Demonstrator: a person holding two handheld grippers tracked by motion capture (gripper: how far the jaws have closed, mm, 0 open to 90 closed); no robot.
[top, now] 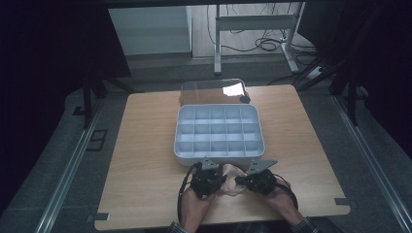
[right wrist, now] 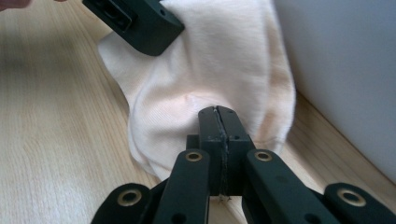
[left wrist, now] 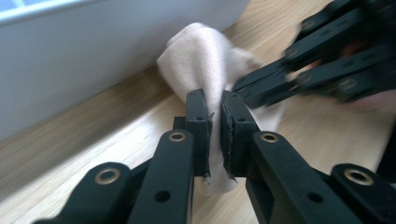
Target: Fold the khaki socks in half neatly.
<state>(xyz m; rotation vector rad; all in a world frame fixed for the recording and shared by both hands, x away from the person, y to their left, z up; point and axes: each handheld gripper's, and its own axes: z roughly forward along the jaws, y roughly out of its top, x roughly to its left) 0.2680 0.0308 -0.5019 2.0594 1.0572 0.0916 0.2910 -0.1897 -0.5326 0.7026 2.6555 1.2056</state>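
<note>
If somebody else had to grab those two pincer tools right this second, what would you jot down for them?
Left gripper: shut on the cream cloth, a fold pinched between its jaws.
Right gripper: jaws pressed together at the cloth's edge; whether fabric is caught between them is hard to tell.
The cloth sits bunched on the wooden table, just in front of the white divided tray, whose compartments look empty.
Done: cloth gripped from the left.
Left: probably spreading or folding it; nothing is laid out flat yet.

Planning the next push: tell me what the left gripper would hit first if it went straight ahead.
The left gripper is shut on the cloth. Straight ahead, beyond the cloth, the first thing looks to be the tray's wall, though depth is hard to judge.
</note>
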